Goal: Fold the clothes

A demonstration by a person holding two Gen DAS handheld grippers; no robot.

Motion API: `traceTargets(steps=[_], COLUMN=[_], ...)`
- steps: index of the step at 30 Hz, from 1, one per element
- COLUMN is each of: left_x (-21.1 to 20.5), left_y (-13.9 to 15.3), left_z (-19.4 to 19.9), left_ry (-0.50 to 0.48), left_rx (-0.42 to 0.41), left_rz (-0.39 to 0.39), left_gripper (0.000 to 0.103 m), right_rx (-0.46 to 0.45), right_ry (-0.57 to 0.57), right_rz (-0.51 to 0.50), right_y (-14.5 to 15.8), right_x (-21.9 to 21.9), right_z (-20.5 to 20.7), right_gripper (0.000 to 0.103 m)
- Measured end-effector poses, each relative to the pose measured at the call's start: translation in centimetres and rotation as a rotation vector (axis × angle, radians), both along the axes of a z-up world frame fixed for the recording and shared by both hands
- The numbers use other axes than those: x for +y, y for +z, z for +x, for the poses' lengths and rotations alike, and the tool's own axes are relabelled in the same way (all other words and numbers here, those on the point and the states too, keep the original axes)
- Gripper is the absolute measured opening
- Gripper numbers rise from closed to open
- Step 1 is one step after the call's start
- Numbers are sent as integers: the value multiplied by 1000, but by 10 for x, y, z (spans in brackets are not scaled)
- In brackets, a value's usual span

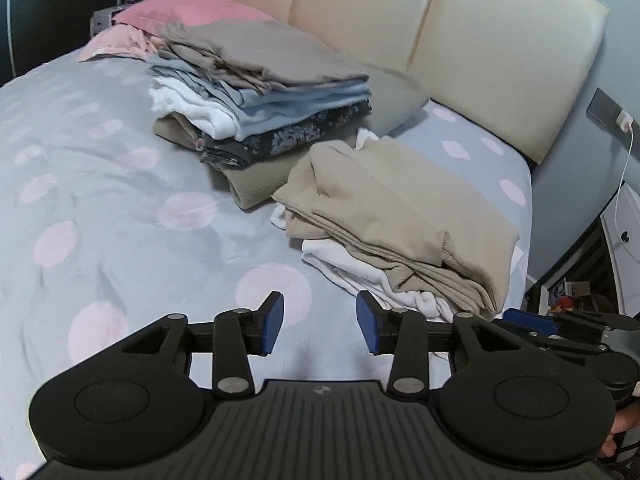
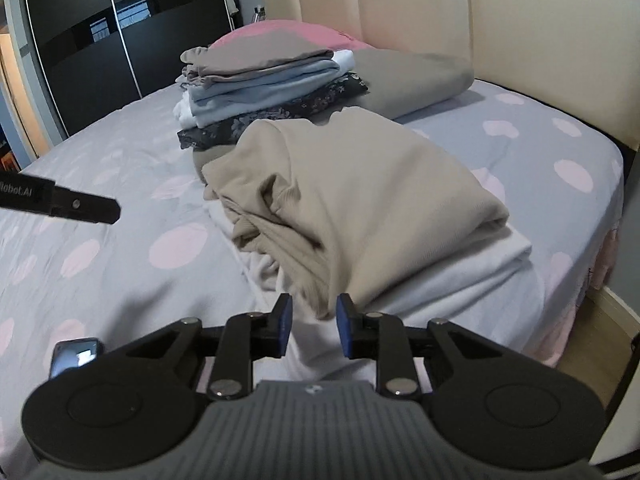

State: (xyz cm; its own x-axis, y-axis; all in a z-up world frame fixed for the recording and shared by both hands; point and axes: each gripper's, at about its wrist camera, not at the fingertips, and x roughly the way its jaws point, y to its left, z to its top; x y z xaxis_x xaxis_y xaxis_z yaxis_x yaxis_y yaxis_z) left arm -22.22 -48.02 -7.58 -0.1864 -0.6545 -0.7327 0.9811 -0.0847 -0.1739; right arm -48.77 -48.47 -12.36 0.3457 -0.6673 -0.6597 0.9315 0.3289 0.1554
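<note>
**Folded laundry stacked on a polka-dot bed, both grippers empty**

The left gripper (image 1: 320,326) hangs over the grey bedspread (image 1: 120,208) with its blue-padded fingers spread wide and nothing between them. At about 1 o'clock from it lies a folded beige garment (image 1: 400,208) resting on a folded white garment (image 1: 360,276). Farther off, near 11 o'clock, stands a taller pile of folded clothes (image 1: 272,96), with a pink pillow (image 1: 188,10) behind it against the cream headboard (image 1: 480,32).

The right gripper (image 2: 314,326) sits at 6 o'clock of the beige garment (image 2: 360,200), its fingers parted, just short of the cloth's near corner and holding nothing. A black wardrobe (image 2: 100,40) fills that view at 10 o'clock.
</note>
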Motion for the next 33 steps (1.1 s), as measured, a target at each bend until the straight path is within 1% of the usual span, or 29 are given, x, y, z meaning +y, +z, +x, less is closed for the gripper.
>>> traceTargets(steps=[1,3,4,6,7,8,10,12,13,14,16,18,22,25,29,33], left_x=[5,15,20,28,32,35,42,48,52,55,60,63,67,68,66,64], left_y=[4,12,16,25,30,34,44,53,57,61,67,72,75,73,70,67], left_z=[0,0,0,1,2,3,4,5,6,7,9,8,2,-3,-10,-15], left_ry=[9,26,44,73,88,95,100,107,109,110,114,118,111,94,71,53], left_rx=[3,10,11,8,7,-1,-27,-48,-43,-39,-29,-27,-77,-101,-99,-92], left_rz=[-5,-16,-23,-35,-40,-48,-71,-84,-95,-106,-120,-124,-138,-141,-130,-117], left_gripper=[43,50,51,53,53,54,56,60,60,62,66,66,66,66,66,66], right_rx=[10,33,37,22,12,12,25,38,42,46,57,70,71,33,2,9], right_ry=[-19,-67,-97,-147,-162,-177,-207,-225,-232,-236,-241,-247,-272,-284,-288,-280], right_rz=[-1,-4,1,17,20,19,13,1,-7,-14,-20,-27,-37,-10,43,45], right_y=[6,18,26,40,47,54,69,80,85,90,95,99,102,100,93,90], right_x=[5,14,18,25,29,33,41,49,53,57,63,70,79,81,78,77], right_z=[-1,-4,-5,-9,-10,-10,-10,-9,-8,-8,-8,-7,-7,-11,-13,-11], right_gripper=[27,33,37,40,45,53,57,63,69,72,74,80,80,81,81,81])
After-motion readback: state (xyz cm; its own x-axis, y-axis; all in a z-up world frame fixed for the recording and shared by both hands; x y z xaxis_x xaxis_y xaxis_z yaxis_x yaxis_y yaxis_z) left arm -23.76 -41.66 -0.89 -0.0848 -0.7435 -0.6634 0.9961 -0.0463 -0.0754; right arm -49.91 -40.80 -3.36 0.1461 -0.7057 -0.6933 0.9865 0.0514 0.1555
